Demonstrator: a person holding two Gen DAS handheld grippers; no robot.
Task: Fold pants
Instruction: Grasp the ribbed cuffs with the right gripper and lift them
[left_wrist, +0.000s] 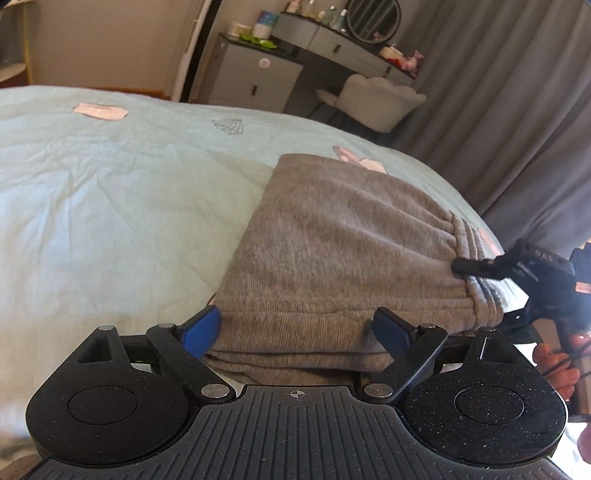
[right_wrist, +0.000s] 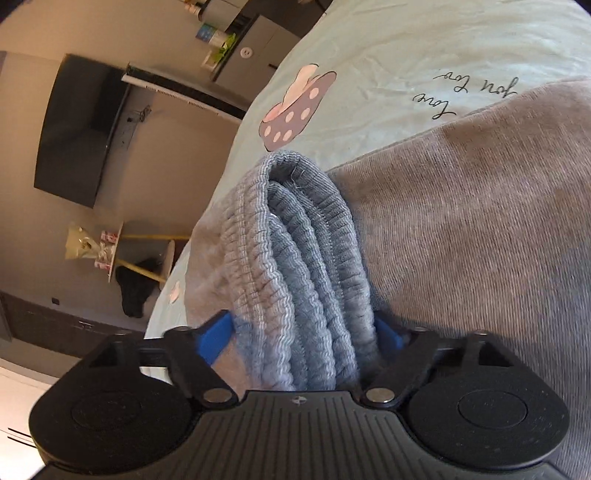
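The grey pants (left_wrist: 332, 251) lie folded into a thick stack on the pale blue bedspread (left_wrist: 110, 192), toward the bed's right edge in the left wrist view. Their ribbed elastic waistband (right_wrist: 295, 258) is at the 3 o'clock end of the stack there.

The left gripper (left_wrist: 295, 328) has its jaws spread wide around the near folded edge of the pants, at 6 o'clock of the stack; one blue pad sits at the stack's left corner, the other rests against the cloth on the right, and the fabric between them is not squeezed.

The right gripper (right_wrist: 306, 336) has the bunched waistband layers between its jaws; both blue pads lie against the ribbed folds, so it appears to hold them. In the left wrist view it (left_wrist: 480, 266) reaches in from 3 o'clock.

A grey dressing table (left_wrist: 332, 48) with a round mirror (left_wrist: 373, 18) stands beyond the bed at 12 o'clock.
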